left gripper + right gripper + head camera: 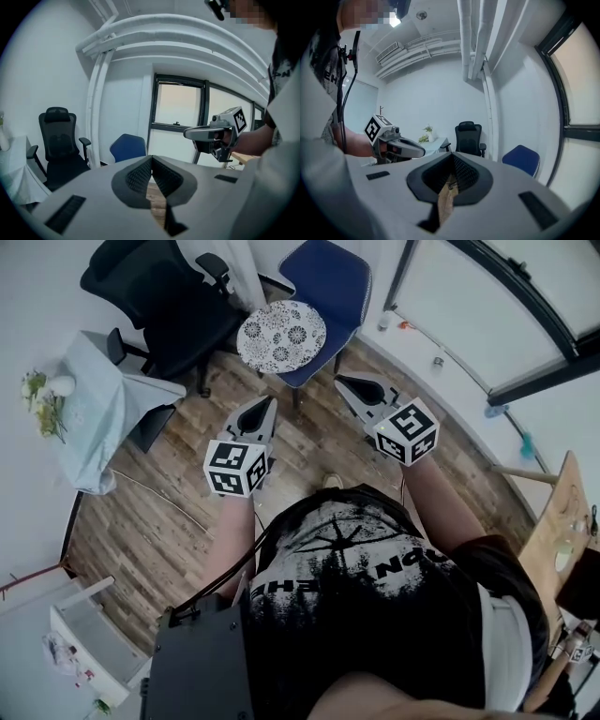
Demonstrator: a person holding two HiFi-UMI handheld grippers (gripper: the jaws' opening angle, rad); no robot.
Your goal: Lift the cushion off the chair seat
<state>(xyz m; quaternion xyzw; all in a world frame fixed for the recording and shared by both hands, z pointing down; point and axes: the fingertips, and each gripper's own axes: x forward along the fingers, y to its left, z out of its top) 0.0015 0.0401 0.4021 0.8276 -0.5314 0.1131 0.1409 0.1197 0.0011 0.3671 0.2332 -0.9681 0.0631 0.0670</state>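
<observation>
Left tool (267, 409), right tool (345, 387): both with jaws closed, nothing held, side by side over the wood floor (169, 521). Round patterned cushion (281, 336) lies on the blue chair (333, 277) seat at 12 o'clock, clear of both tools. Black office chair (155, 296) at 11.

Both forearms (442, 498) were held forward, side by side. The left hand-held gripper (266, 407) and right hand-held gripper (343, 382) each had jaws together, seemingly holding nothing.
</observation>
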